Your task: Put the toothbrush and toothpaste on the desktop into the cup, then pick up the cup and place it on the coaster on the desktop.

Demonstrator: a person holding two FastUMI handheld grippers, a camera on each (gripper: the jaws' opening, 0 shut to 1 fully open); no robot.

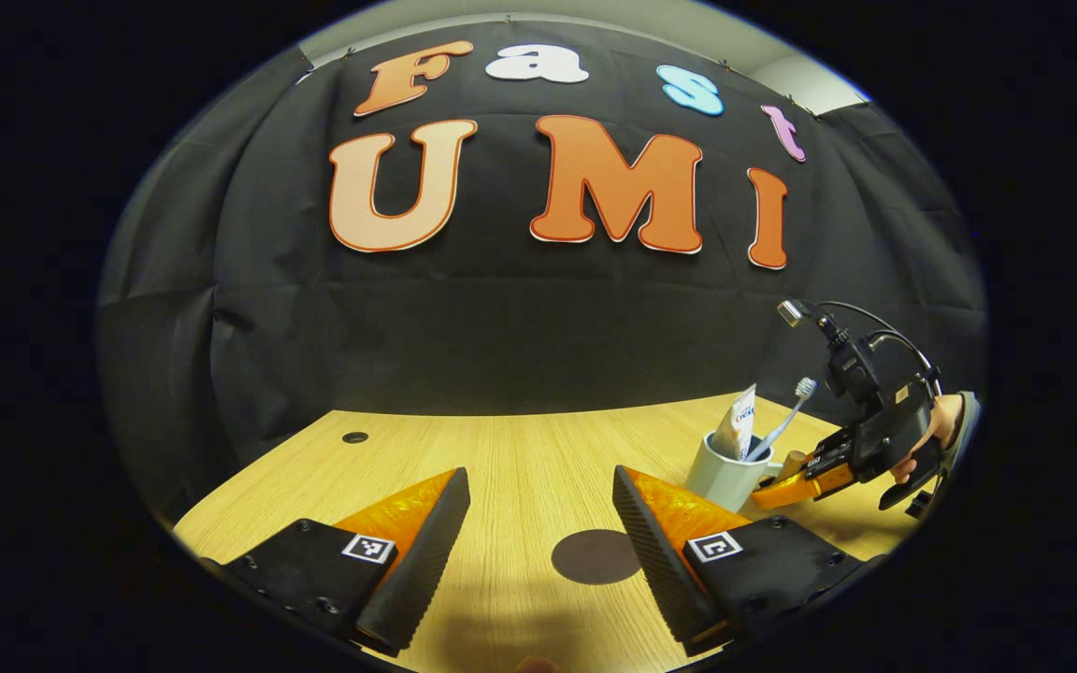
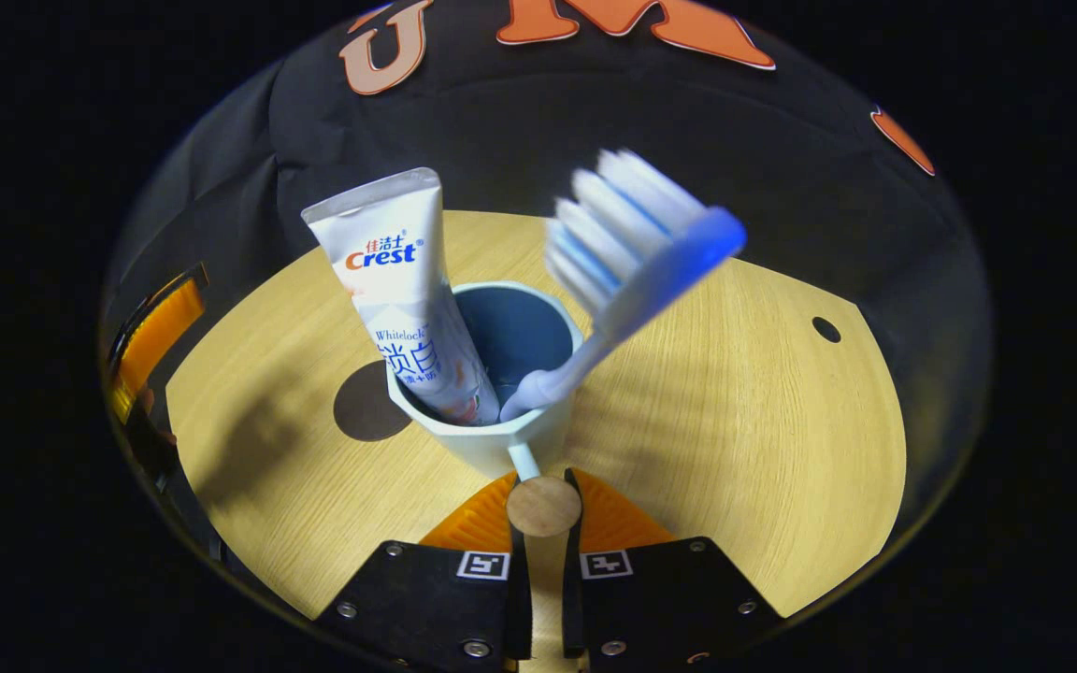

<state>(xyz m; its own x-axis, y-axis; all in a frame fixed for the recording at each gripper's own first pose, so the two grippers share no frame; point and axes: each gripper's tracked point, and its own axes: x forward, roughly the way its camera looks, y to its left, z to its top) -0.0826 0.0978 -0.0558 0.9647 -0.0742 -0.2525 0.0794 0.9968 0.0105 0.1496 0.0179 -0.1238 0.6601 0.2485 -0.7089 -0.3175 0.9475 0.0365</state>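
Left gripper view, desktop (image 1: 520, 458) as landmark: left gripper (image 1: 538, 542) held low over the front of the wood, jaws wide apart, nothing between them. Dark round coaster (image 1: 595, 556) flat on the desktop, seen in the gap between the fingers. Cup (image 1: 724, 479) upright to the right of the coaster and farther back, apart from it, with toothpaste (image 1: 738, 422) and toothbrush (image 1: 786, 419) standing inside, bristles up. Right gripper (image 1: 777, 490) at the cup's right side, a hand (image 1: 939, 432) behind it.

Right gripper view, cup (image 2: 501, 374) as landmark: right gripper (image 2: 543, 523) closed on the cup's handle (image 2: 542, 503), both fingers pressed against its wooden end. Toothpaste (image 2: 408, 290) leaning out over the left rim; toothbrush (image 2: 627, 271) leaning over the right rim, head blurred. Coaster (image 2: 366, 404) just left of the cup, partly hidden by it. Whether the cup's base touches the desktop (image 2: 735, 421): cannot tell.
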